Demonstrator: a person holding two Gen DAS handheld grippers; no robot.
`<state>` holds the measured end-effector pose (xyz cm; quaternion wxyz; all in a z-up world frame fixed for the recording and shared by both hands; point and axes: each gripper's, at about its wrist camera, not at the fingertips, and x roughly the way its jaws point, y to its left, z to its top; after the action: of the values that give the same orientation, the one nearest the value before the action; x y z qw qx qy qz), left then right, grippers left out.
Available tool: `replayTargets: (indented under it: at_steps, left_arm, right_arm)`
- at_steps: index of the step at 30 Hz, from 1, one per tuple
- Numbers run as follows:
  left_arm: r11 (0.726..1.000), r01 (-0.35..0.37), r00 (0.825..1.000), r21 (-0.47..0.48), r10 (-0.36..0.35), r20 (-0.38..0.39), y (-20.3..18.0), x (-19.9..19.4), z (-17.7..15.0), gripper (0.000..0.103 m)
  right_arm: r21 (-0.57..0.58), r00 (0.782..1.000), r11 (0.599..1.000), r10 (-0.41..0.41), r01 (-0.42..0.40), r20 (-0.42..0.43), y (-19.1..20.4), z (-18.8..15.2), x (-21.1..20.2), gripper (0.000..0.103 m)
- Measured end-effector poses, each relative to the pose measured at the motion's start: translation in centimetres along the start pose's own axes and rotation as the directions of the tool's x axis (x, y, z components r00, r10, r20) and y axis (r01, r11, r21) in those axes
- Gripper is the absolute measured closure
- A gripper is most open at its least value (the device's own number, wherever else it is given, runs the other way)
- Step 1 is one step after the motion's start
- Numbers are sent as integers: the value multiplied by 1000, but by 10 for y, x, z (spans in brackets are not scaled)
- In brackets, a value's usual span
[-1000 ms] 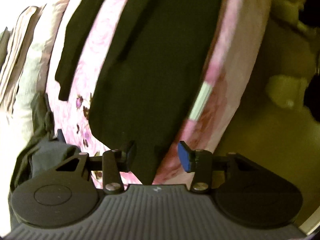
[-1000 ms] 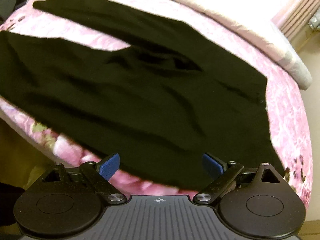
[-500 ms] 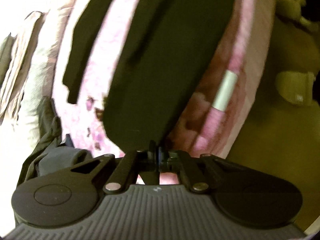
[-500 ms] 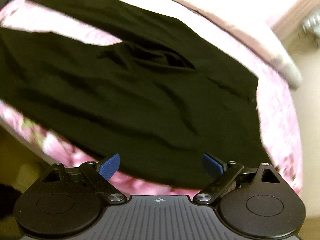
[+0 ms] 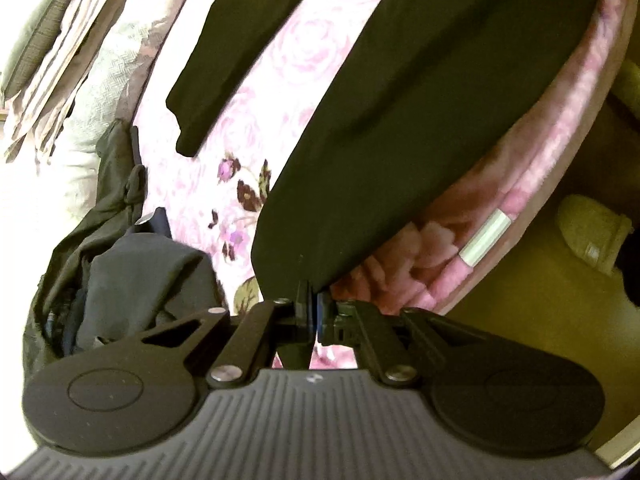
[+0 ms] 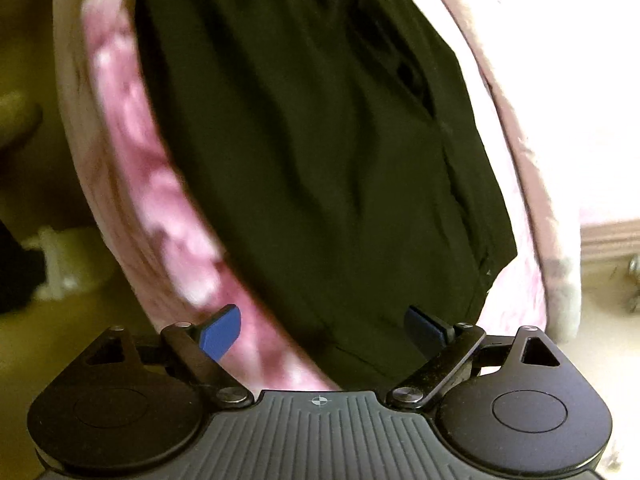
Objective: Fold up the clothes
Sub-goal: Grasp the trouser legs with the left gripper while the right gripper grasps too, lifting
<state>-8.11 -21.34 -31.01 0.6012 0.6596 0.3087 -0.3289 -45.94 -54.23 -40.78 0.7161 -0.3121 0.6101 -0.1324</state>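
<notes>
Black trousers (image 5: 420,92) lie spread on a pink floral bed cover (image 5: 280,60). In the left wrist view one leg runs down to my left gripper (image 5: 312,312), which is shut on its hem at the bed's edge. The other leg (image 5: 240,40) lies apart, further left. In the right wrist view the waist end of the trousers (image 6: 320,160) fills the middle. My right gripper (image 6: 324,328) is open, its blue pads (image 6: 220,332) straddling the near edge of the cloth without pinching it.
A heap of dark grey clothes (image 5: 120,264) sits at the left of the bed, beside pale bedding (image 5: 100,80). The bed's side with a white label (image 5: 484,236) drops to a yellowish floor (image 5: 540,320). A slipper (image 5: 592,236) lies there.
My left gripper went from open to shut on the trouser leg's hem. The right gripper stayed open and swung round, so the trousers now run lengthwise away from it.
</notes>
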Motion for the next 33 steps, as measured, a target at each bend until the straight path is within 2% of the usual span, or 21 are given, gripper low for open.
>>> replayTargets:
  at_steps: [1, 2, 6, 7, 8, 9, 11, 14, 19, 23, 28, 33]
  left_arm:
    - [1000, -3, 1000, 1, 3, -10, 0, -2, 3, 102]
    - [1000, -5, 1000, 0, 5, -19, 0, -3, 5, 102]
    - [1000, -27, 998, 5, 27, -52, 0, -10, 17, 102]
    - [999, -31, 998, 8, 31, -60, 1, -13, 19, 102]
    - [999, -34, 997, 10, 34, -66, 3, -17, 22, 102]
    - [999, -39, 997, 11, 39, -72, 6, -22, 25, 102]
    - [998, -64, 994, 4, 65, -86, 19, -36, 32, 102]
    - [994, -107, 989, -28, 104, -109, 45, -60, 43, 102]
    - [977, -197, 967, -81, 180, -179, 97, -93, 67, 102]
    - [971, -220, 961, -98, 198, -194, 136, -97, 92, 102]
    - [976, -213, 962, -48, 201, -183, 180, -58, 120, 102]
    - [990, -142, 975, 7, 141, -170, 214, 26, 140, 101]
  right_arm:
    - [-19, 1000, 1000, 2, -2, 0, 1, -5, 6, 25]
    - [-37, 1000, 999, 6, -6, 4, 0, -10, 12, 33]
    - [-78, 998, 997, 15, -10, 61, -6, -23, 21, 35]
    - [-76, 997, 997, 23, -17, 69, -9, -26, 21, 52]
    - [-68, 997, 997, 36, -31, 68, -14, -28, 19, 81]
    - [-60, 996, 997, 49, -45, 68, -19, -30, 18, 89]
    - [-38, 995, 997, 76, -73, 72, -32, -34, 13, 96]
    - [-7, 990, 996, 85, -85, 113, -73, -30, -3, 99]
    - [13, 978, 998, 59, -63, 202, -158, -14, -31, 99]
    - [16, 964, 999, 41, -47, 264, -226, 0, -48, 100]
    - [-79, 964, 996, 61, -42, 261, -298, 39, -8, 100]
    - [-146, 974, 985, 114, -86, 195, -337, 92, 59, 100]
